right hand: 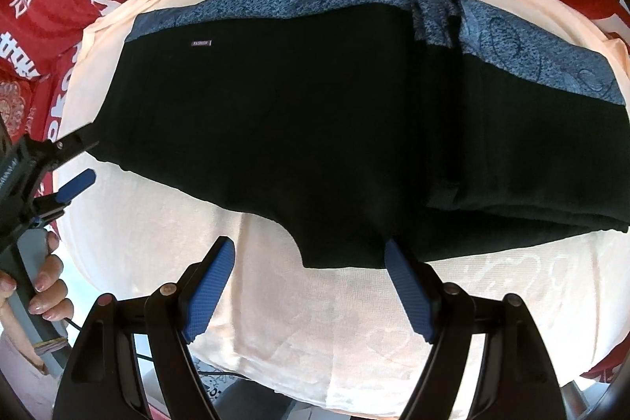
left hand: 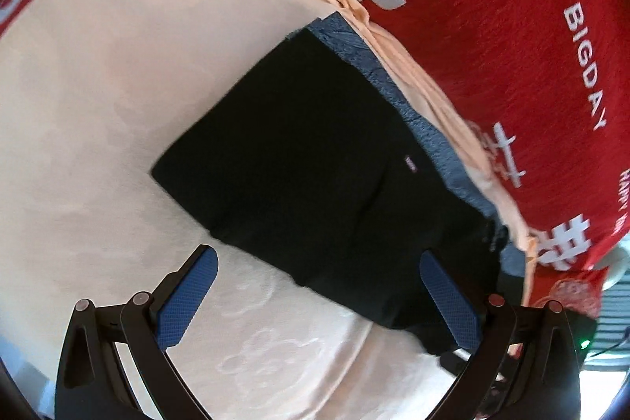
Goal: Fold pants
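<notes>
Black pants (right hand: 299, 128) lie folded flat on a cream cloth (right hand: 338, 321), with a small label near their upper left. In the left wrist view the same pants (left hand: 299, 160) run diagonally. My right gripper (right hand: 309, 243) hovers open over the pants' near edge, and a protruding corner of the fabric lies between its blue pads (right hand: 204, 294) without being pinched. My left gripper (left hand: 318, 254) is open too, at the pants' near edge, with one pad over the black fabric. In the right wrist view the left gripper (right hand: 84, 160) stands open just beside the pants' left end.
A blue patterned fabric (right hand: 531, 54) shows from under the pants along their far edge. A red blanket (left hand: 492, 26) with white lettering surrounds the cream cloth. A person's hand (right hand: 47, 286) holds the left gripper's handle at the lower left.
</notes>
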